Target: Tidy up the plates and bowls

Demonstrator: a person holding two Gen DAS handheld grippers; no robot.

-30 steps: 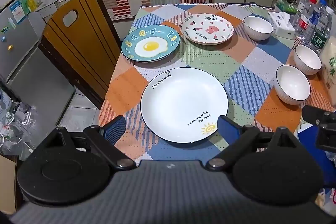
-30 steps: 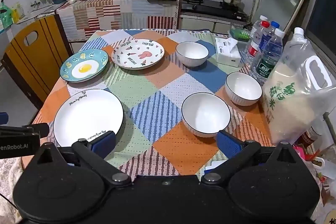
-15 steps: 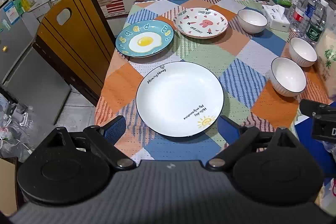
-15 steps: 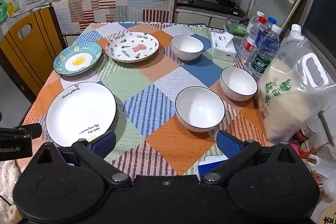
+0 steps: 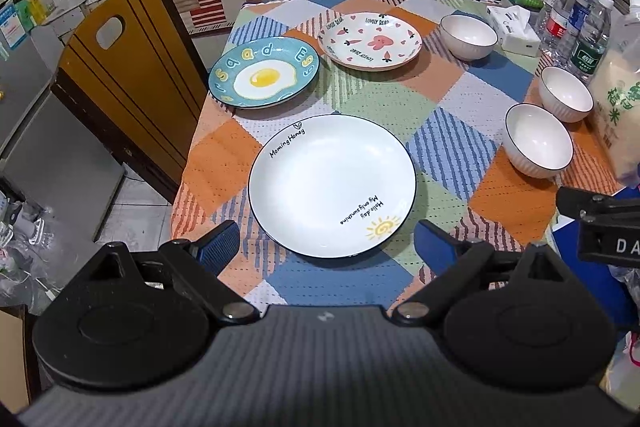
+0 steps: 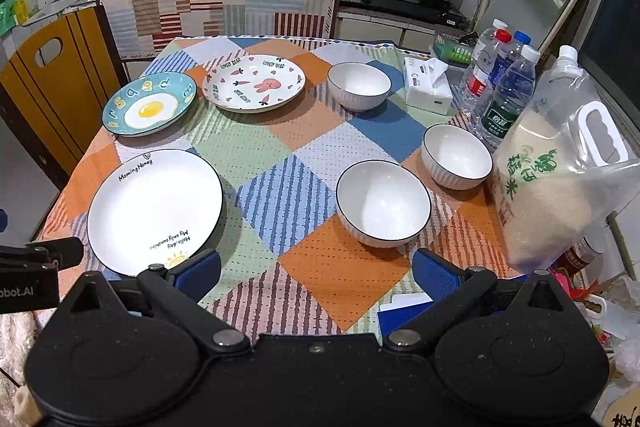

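Three plates lie apart on the patchwork tablecloth: a large white plate (image 5: 332, 183) (image 6: 154, 209) nearest me, a blue fried-egg plate (image 5: 264, 77) (image 6: 149, 103) at the left, and a white rabbit plate (image 5: 370, 41) (image 6: 253, 87) behind. Three white bowls stand on the right: the near bowl (image 5: 538, 141) (image 6: 383, 203), the middle bowl (image 5: 565, 94) (image 6: 456, 155) and the far bowl (image 5: 468, 37) (image 6: 359, 85). My left gripper (image 5: 328, 247) hovers open just short of the white plate's near rim. My right gripper (image 6: 316, 269) is open in front of the near bowl, holding nothing.
A tissue box (image 6: 427, 87), several water bottles (image 6: 504, 83) and a clear bag of rice (image 6: 556, 183) crowd the table's right edge. A wooden chair (image 5: 124, 67) stands against the left side. A cloth-covered counter (image 6: 224, 3) with appliances and a stove (image 6: 400, 1) lie behind.
Both grippers have drawn back and risen a little, so the table sits lower and farther in each view. Their fingers stay open. The plates and bowls have not moved.
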